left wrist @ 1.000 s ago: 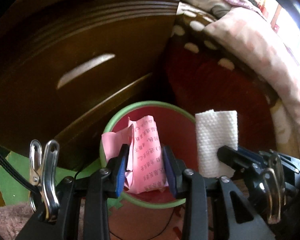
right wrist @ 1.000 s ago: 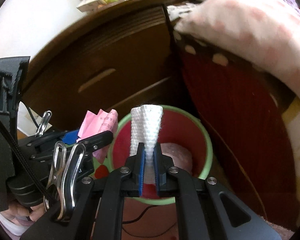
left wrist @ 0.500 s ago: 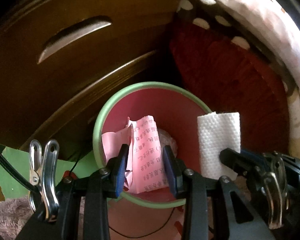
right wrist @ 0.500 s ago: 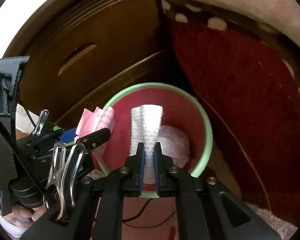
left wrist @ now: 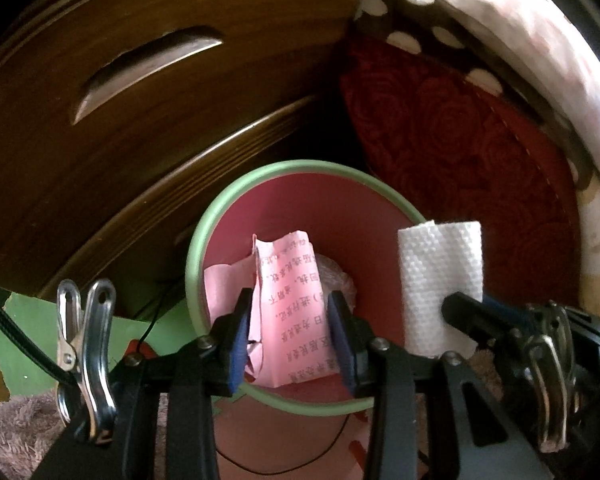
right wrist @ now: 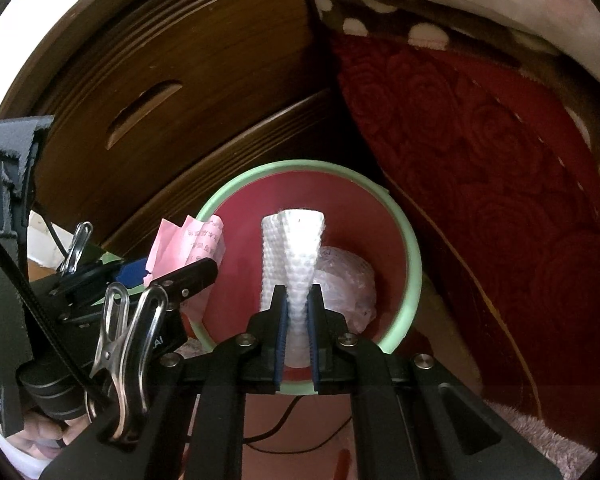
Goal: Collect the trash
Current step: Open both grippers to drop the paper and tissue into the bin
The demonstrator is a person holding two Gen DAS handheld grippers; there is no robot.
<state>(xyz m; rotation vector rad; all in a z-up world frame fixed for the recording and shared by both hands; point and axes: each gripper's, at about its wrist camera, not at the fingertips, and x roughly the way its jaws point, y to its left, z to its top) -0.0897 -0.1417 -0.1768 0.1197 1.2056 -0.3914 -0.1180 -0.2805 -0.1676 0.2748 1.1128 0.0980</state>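
A red bin with a pale green rim (left wrist: 236, 204) (right wrist: 414, 264) stands on the floor below both grippers. My left gripper (left wrist: 290, 308) is shut on a pink printed paper (left wrist: 296, 312), held over the bin's mouth; that paper also shows in the right wrist view (right wrist: 192, 240). My right gripper (right wrist: 297, 308) is shut on a folded white paper towel (right wrist: 294, 252), held over the bin; the towel also shows in the left wrist view (left wrist: 440, 276). A crumpled clear plastic bag (right wrist: 348, 284) lies inside the bin.
A dark wooden drawer front with a cut-out handle (left wrist: 140, 68) (right wrist: 140, 120) stands right behind the bin. A dark red rose-patterned bed side (left wrist: 480, 184) (right wrist: 500, 184) is on the right, bedding above it. A thin black cable (right wrist: 284, 428) runs on the floor by the bin.
Both grippers have moved forward and tilted down over the bin, so its opening shows more fully. Both still hold their papers.
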